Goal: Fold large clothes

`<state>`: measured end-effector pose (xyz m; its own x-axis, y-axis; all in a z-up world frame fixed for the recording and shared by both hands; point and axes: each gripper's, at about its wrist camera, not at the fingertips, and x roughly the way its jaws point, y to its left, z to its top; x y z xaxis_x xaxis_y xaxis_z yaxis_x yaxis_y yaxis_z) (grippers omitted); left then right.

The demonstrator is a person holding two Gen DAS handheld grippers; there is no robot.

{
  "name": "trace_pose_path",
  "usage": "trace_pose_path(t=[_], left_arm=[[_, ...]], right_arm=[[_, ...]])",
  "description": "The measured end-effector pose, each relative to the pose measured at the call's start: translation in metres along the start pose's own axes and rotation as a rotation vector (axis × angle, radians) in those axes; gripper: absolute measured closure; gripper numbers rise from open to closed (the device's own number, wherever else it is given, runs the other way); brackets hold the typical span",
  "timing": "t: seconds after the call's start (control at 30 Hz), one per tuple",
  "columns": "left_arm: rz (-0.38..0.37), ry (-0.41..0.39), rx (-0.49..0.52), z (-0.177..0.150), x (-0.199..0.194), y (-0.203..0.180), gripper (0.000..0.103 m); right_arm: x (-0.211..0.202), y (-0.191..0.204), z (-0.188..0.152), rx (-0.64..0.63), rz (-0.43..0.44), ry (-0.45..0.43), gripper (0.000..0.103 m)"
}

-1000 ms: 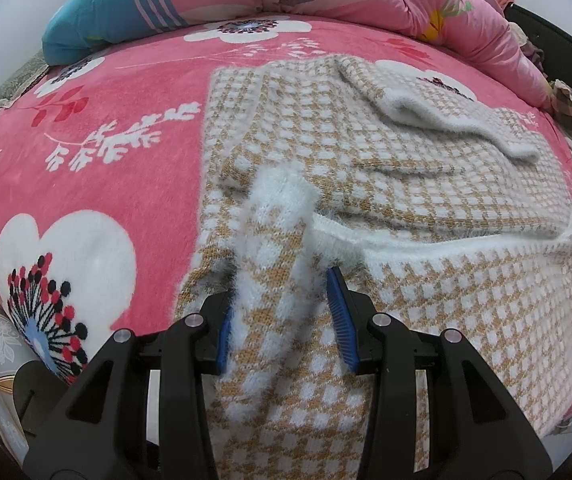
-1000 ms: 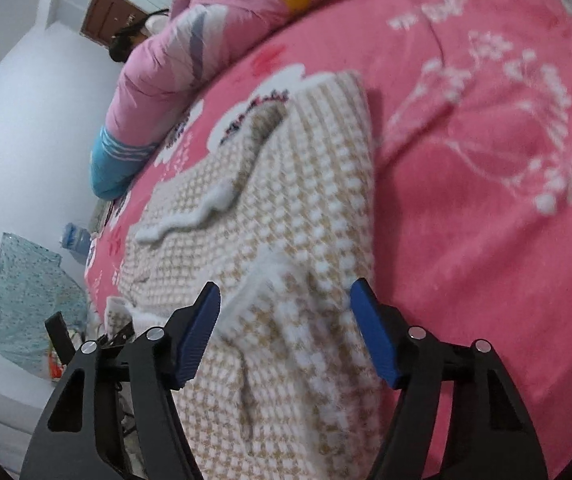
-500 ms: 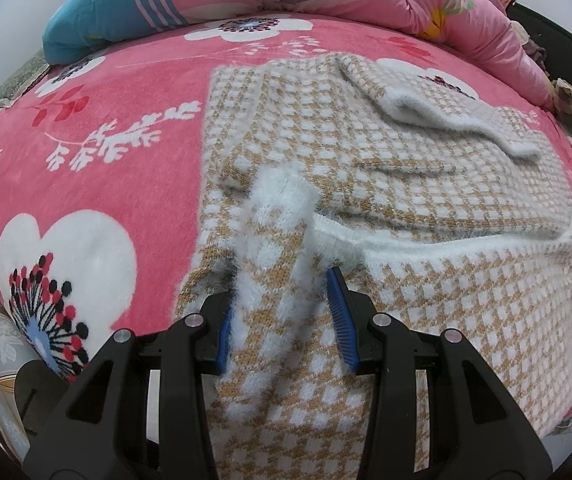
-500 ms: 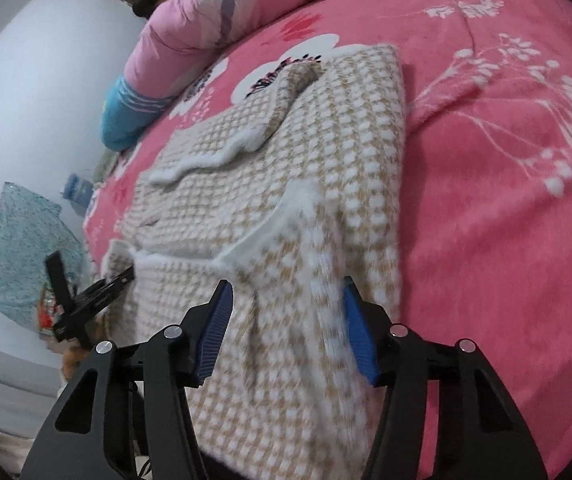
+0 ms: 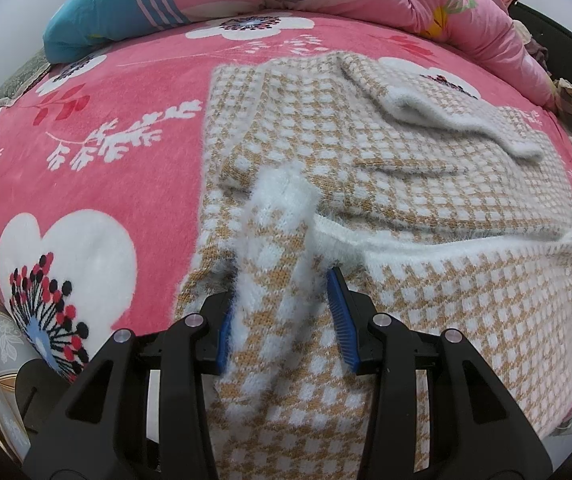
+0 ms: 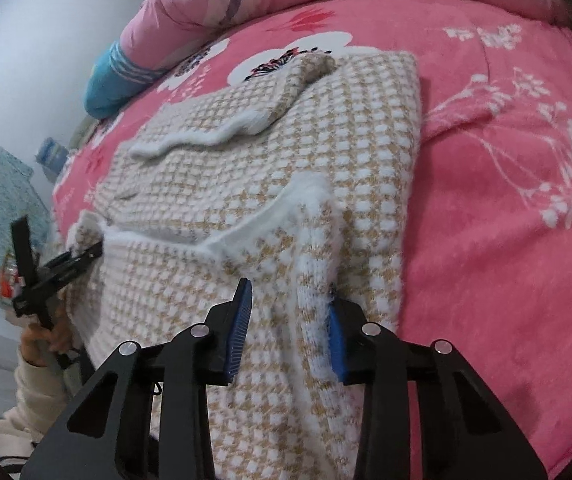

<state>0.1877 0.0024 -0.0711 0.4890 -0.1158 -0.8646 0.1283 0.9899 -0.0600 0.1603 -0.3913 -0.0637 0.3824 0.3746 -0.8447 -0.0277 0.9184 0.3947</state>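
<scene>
Sweater (image 5: 426,184): checked tan-and-white knit, lying on the pink floral bed blanket (image 5: 97,168), its fluffy white hem (image 5: 426,240) partly folded up over the body.
Left gripper (image 5: 281,312): narrowed on a bunched hem corner; fuzz hides whether both pads press firmly.
Right gripper (image 6: 286,320): jaws have just been closing around the other hem corner; knit lies between them, right pad touching it, left pad seemingly just off it.
Slip risk: a shallow bite on fluffy yarn could let one corner drop mid-fold.
Skew risk: uneven lifting would likely leave a crooked fold.
Sleeve (image 6: 221,120): lying loosely across the chest, could shift and bunch.
Blanket risk: plush pile may drag the knit.
</scene>
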Motion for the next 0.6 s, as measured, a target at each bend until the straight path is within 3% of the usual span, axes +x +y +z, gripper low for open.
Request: trace_pose_path(t=[0.6], left_arm=[[0.006,0.005,-0.002,0.0,0.002,0.0,0.062]], right_arm=[[0.008,0.023,0.0,-0.098,-0.159,-0.01,0.079]])
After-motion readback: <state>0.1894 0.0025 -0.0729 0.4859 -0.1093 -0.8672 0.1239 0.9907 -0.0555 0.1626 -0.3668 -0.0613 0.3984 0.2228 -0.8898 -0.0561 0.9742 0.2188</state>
